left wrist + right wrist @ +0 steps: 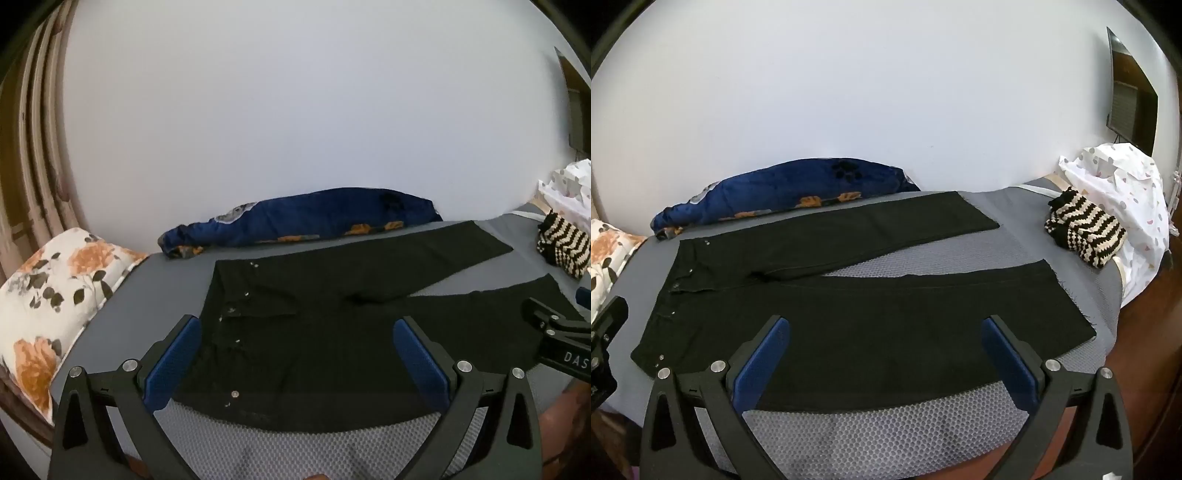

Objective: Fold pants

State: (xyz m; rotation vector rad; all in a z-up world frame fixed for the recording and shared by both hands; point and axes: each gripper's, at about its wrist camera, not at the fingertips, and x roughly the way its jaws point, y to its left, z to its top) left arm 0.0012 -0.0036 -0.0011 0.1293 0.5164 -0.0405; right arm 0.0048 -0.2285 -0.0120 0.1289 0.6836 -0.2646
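The black pants (827, 306) are spread flat on the bed (886, 417), legs splayed apart. Nothing is held by the left gripper (295, 354) or right gripper (886, 350); both sets of fingers are spread wide. If only one layer is pinched, an uneven, creased fold is likely.

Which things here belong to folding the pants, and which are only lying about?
For the job:
black pants
left gripper
right gripper

Lying about:
blue blanket
flowered pillow
striped knit
white dotted cloth
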